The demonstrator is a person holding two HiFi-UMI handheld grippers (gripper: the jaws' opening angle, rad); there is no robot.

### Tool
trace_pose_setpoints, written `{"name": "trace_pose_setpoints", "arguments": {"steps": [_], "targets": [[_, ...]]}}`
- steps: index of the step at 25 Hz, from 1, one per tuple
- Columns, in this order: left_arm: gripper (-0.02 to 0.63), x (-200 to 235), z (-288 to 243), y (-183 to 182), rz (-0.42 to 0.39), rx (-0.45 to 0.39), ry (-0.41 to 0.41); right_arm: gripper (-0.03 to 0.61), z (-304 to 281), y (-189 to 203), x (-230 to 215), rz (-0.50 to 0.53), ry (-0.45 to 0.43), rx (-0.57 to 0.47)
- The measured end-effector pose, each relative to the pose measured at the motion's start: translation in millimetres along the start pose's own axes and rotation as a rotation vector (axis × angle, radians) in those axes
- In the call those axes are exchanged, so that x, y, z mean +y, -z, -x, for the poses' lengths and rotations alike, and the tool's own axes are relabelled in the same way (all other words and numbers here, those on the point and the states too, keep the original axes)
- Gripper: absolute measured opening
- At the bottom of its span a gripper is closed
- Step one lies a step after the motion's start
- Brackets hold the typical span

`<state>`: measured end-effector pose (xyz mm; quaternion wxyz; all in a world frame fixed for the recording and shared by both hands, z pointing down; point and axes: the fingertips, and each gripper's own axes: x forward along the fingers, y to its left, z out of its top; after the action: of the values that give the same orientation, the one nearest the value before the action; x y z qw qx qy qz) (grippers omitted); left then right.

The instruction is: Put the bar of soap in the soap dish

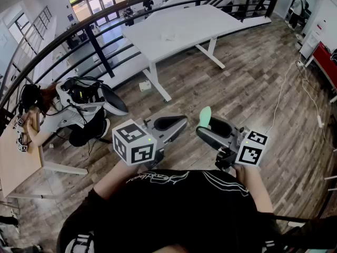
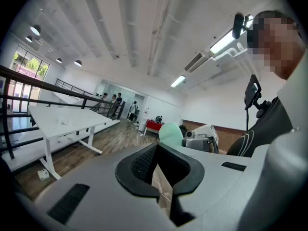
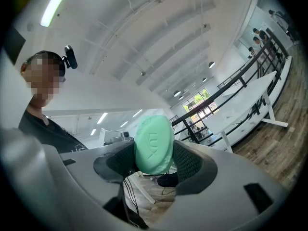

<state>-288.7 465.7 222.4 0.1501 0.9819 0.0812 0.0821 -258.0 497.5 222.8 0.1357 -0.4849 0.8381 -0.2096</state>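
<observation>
Both forearms are reaching forward side by side, each hand carrying its tongs roughly level. The left tongs (image 1: 176, 123) are standing apart, with nothing between them. The right tongs (image 1: 208, 130) are clamping the green bar of soap (image 1: 205, 117) between their pads.

Only legible text I can find: "LUX", stamped into the green soap bar (image 3: 154, 146), running sideways in the right gripper view. White script on the black shirt (image 1: 158, 177): can't read it.
</observation>
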Motion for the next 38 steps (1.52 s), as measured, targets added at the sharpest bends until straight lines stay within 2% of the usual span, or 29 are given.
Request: {"name": "trace_pose_setpoints", "arguments": {"steps": [8, 15, 32, 38], "targets": [[0.008, -22.4, -13.7, 5.3, -0.007, 0.005, -0.010, 0.219, 28.1, -0.2, 3.6, 0.017, 0.002, -0.006], [0.008, -35.7, -28.0, 13.7, -0.012, 0.010, -0.007, 0.219, 49.2, -0.1, 0.7, 0.071, 0.043, -0.022], [0.008, -76.3, -79.5, 24.3, -0.037, 0.009, 0.034, 0.219, 115.5, 5.9, -7.1, 0.058, 0.074, -0.027], [0.008, -80.5, -88.2, 32.5, -0.039, 0.037, 0.032, 0.219, 124.3, 12.8, -14.1, 0.045, 0.075, -0.036]]}}
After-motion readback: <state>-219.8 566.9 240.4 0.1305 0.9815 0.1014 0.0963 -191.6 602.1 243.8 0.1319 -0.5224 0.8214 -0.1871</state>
